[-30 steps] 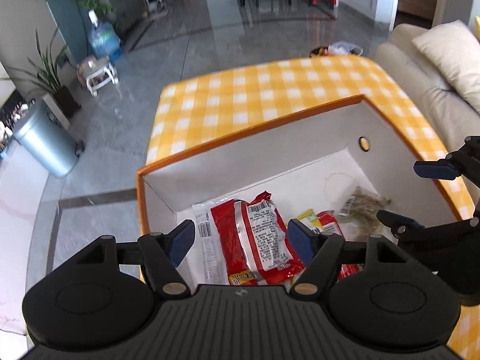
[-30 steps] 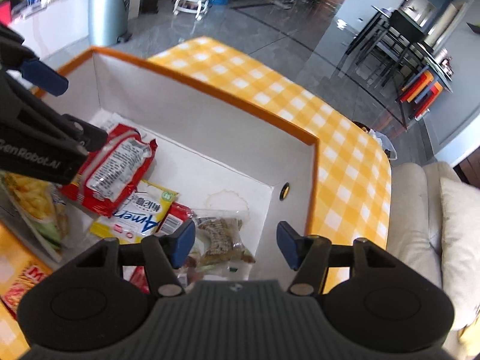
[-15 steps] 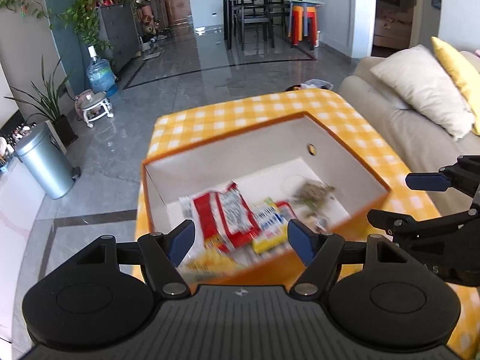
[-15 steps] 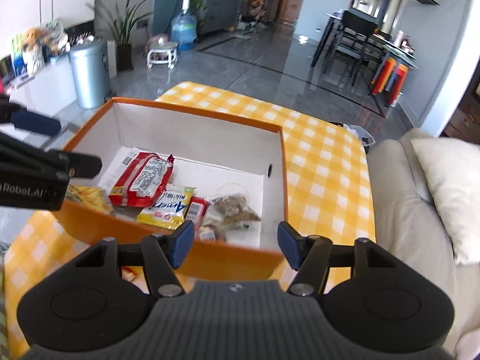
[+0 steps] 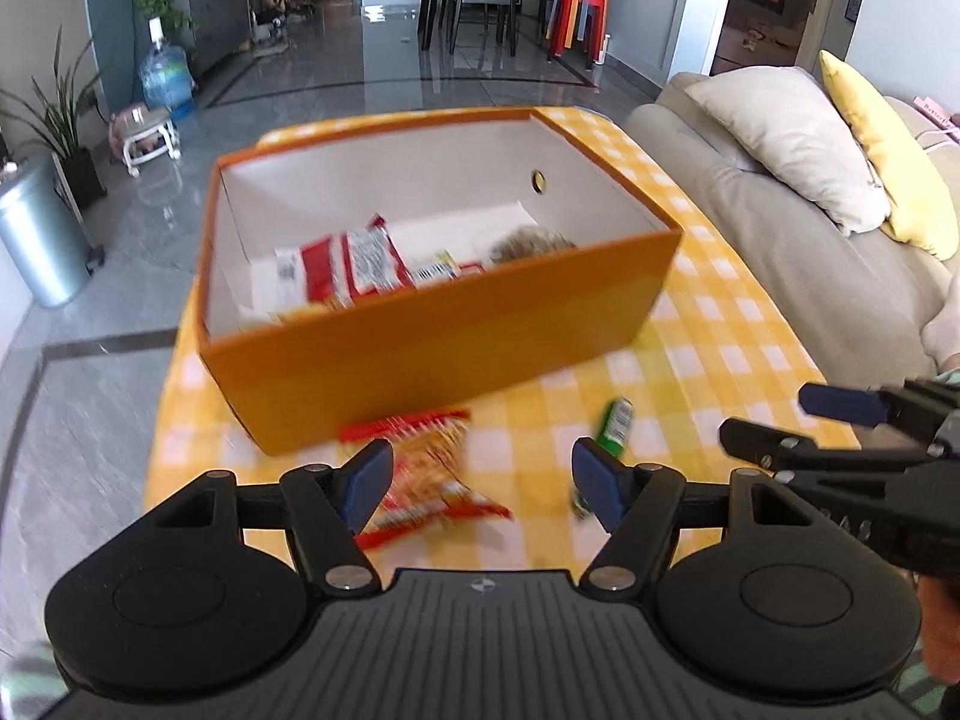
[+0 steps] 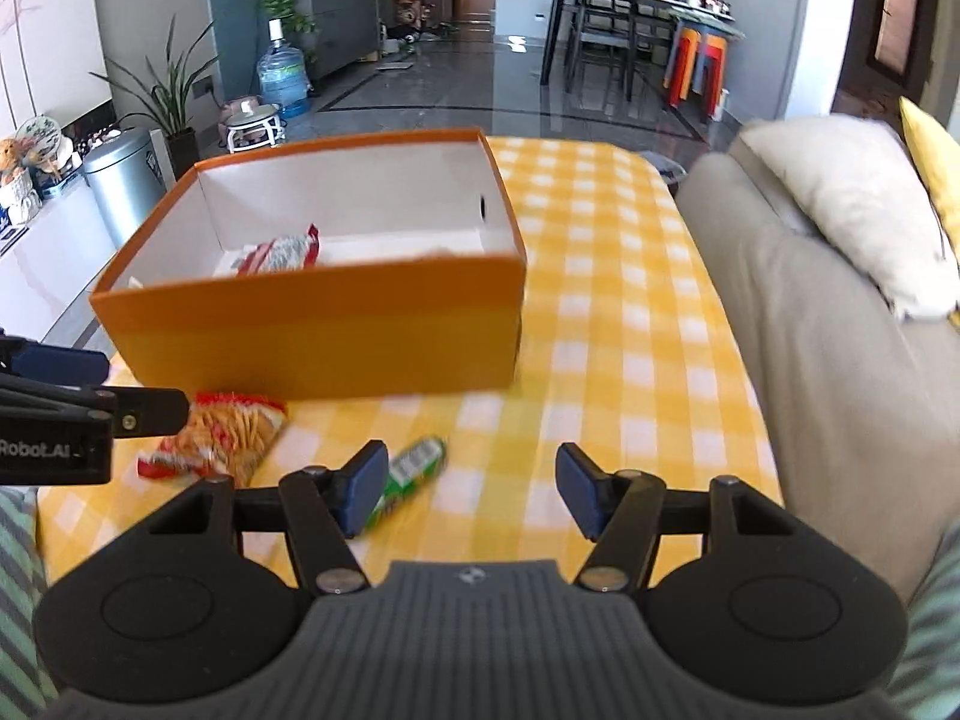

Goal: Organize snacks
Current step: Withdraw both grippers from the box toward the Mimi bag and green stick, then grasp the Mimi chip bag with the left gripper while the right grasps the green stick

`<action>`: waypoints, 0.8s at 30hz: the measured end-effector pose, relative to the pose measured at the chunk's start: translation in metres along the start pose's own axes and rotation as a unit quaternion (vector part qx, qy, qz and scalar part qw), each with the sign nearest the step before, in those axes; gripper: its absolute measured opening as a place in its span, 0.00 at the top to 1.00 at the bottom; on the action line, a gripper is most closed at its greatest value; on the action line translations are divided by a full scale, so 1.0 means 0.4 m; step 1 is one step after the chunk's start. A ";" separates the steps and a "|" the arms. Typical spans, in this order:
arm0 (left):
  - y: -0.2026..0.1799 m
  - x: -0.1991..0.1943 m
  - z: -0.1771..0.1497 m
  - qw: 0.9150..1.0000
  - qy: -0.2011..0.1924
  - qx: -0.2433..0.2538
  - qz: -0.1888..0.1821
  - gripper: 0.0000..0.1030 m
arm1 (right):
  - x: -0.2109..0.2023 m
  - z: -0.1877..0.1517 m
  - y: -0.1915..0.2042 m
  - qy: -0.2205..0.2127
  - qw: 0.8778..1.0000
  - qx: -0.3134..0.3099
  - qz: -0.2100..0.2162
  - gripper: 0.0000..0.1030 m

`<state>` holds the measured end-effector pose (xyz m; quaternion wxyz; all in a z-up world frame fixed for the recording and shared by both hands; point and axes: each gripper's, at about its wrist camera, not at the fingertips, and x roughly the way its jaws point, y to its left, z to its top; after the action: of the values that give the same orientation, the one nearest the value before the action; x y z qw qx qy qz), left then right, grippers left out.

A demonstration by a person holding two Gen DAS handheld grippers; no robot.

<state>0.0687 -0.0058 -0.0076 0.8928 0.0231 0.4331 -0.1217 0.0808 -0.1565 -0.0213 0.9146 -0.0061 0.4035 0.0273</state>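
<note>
Yellow checked tablecloth point(image 5: 708, 330) fills mid-frame in the left wrist view; the left gripper point(image 5: 480, 483) gapes wide and empty, red chip packet point(image 5: 429, 471) between its fingers, orange box point(image 5: 444, 324) beyond. Right wrist view: right gripper point(image 6: 471, 489) wide and empty, green packet point(image 6: 414, 468) beside its left finger.

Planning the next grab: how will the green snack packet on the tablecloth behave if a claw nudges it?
The green packet looks narrow and rounded, so it may roll. It seems small and light, so it would likely skid on the tablecloth. Both claws are open and clear of it.
</note>
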 end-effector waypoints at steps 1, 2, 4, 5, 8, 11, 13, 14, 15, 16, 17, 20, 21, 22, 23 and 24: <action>-0.005 0.003 -0.011 1.000 0.001 -0.001 -0.001 0.22 | -0.001 -0.014 0.000 0.000 1.000 0.002 0.002 0.42; -0.010 0.006 -0.021 1.000 0.003 -0.002 -0.001 0.22 | -0.001 -0.028 0.000 0.000 1.000 0.001 0.003 0.42; -0.021 0.017 -0.046 1.000 0.010 -0.002 0.000 0.22 | 0.000 -0.052 0.001 0.004 1.000 -0.001 0.008 0.42; -0.023 0.024 -0.054 1.000 0.016 -0.002 0.000 0.23 | 0.004 -0.063 0.002 0.007 1.000 -0.001 0.012 0.42; -0.025 0.044 -0.080 0.999 0.032 -0.005 0.001 0.27 | 0.021 -0.096 0.011 0.018 1.000 -0.009 0.022 0.43; -0.015 0.054 -0.095 0.999 0.035 -0.016 0.004 0.28 | 0.037 -0.111 0.021 0.026 0.999 -0.020 0.025 0.48; -0.006 0.056 -0.092 0.999 0.033 -0.023 0.007 0.30 | 0.046 -0.109 0.022 0.026 0.999 -0.018 0.028 0.52; -0.003 0.058 -0.090 0.999 0.032 -0.025 0.008 0.31 | 0.049 -0.107 0.023 0.025 0.999 -0.014 0.030 0.52; -0.001 0.060 -0.087 0.999 0.031 -0.026 0.010 0.31 | 0.052 -0.105 0.023 0.023 0.999 -0.010 0.032 0.52; 0.002 0.061 -0.084 0.999 0.028 -0.026 0.014 0.31 | 0.056 -0.103 0.024 0.022 0.999 -0.007 0.035 0.54; 0.005 0.062 -0.081 0.999 0.025 -0.028 0.019 0.31 | 0.061 -0.101 0.027 0.023 0.999 -0.003 0.038 0.55; 0.025 0.059 -0.070 0.999 0.011 -0.045 0.021 0.32 | 0.076 -0.091 0.030 0.032 0.998 0.014 0.052 0.57; 0.033 0.056 -0.064 0.998 0.004 -0.054 0.022 0.32 | 0.080 -0.088 0.032 0.036 0.998 0.021 0.057 0.57; 0.040 0.052 -0.059 0.998 -0.005 -0.061 0.025 0.32 | 0.086 -0.086 0.033 0.038 0.997 0.026 0.061 0.60; 0.047 0.047 -0.054 0.997 -0.014 -0.068 0.030 0.32 | 0.092 -0.082 0.035 0.040 0.997 0.029 0.063 0.61; 0.055 0.044 -0.050 0.996 -0.021 -0.074 0.035 0.32 | 0.097 -0.078 0.037 0.042 0.997 0.031 0.065 0.64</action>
<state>0.0691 0.0150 -0.0352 0.9046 -0.0306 0.4212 -0.0583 0.0830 -0.1410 -0.0710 0.8928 0.0475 0.4419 0.0734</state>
